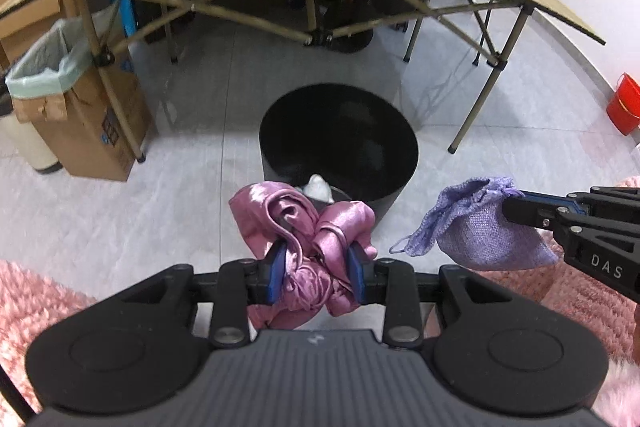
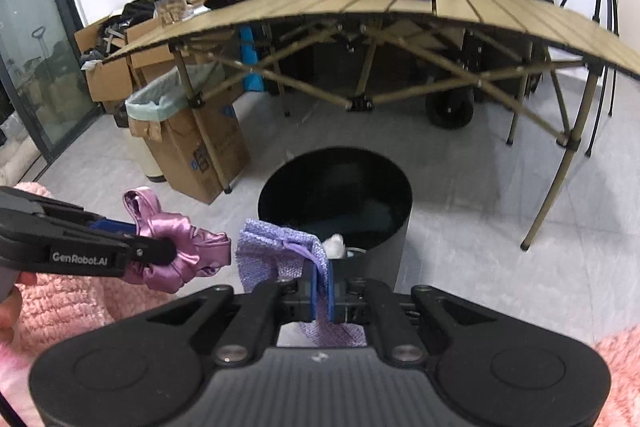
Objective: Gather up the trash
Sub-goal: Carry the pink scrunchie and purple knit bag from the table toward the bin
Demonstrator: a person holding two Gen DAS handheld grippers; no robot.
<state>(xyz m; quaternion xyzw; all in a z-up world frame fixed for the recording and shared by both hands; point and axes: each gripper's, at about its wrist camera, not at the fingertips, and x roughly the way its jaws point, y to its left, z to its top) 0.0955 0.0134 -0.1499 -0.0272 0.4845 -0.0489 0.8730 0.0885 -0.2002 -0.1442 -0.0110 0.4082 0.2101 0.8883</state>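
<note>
- Nearest, the left tongs (image 1: 316,269) are clamped narrow on a pink satin bundle (image 1: 296,223); the blue pads (image 1: 277,275) press its middle, and folds bulge out above and below them.
- The satin looks light, limp and glossy, so I judge it slippery: a hold through the thick knotted middle, as it is now, seems safer than a pinch on a loose fold.
- It has no firm long axis; the crumpled mass spreads roughly crosswise between the pads, with a loop sticking up in the right wrist view.
- Beside it, the right tongs (image 2: 322,291) are closed fully on a lilac knitted pouch (image 2: 280,255), gripped at its gathered drawstring edge.
- The pouch seems soft and light, its coarse weave giving good grip, so slipping looks unlikely; the neck is the natural place to hold it.
- In the left wrist view its long axis slopes down from the pinched neck, the body sagging below and a cord loop trailing at the lower left.
- Both bundles hang in the air above the pink rug's edge, just short of the black round bin (image 1: 340,147) on the grey floor, which already holds something white (image 1: 318,187).
- Farther off stands a folding bench (image 2: 400,11) loaded with clutter, and a lined cardboard box (image 2: 192,147) beside its leg.
</note>
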